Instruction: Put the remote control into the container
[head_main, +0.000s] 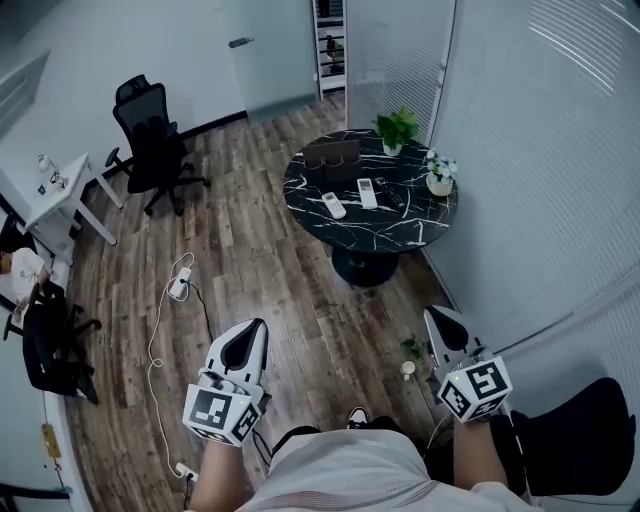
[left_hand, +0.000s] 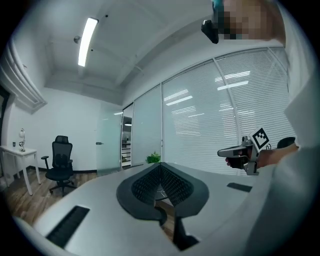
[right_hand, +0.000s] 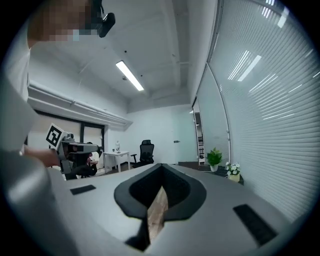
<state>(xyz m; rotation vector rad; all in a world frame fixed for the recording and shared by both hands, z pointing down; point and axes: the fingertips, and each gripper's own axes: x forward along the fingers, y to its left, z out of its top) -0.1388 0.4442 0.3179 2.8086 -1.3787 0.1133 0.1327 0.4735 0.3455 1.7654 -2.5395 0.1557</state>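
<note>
At the bottom of the head view, the left gripper (head_main: 252, 334) and the right gripper (head_main: 437, 318) are held level over the wood floor (head_main: 270, 270). Both pairs of jaws are closed tip to tip with nothing between them. Higher up, right of centre, stands a round black marble table (head_main: 400, 228). Two white remote controls (head_main: 333, 205) and a dark remote (head_main: 390, 192) lie on it. The brown container (head_main: 331, 158) sits just behind them, near the table's far edge.
</note>
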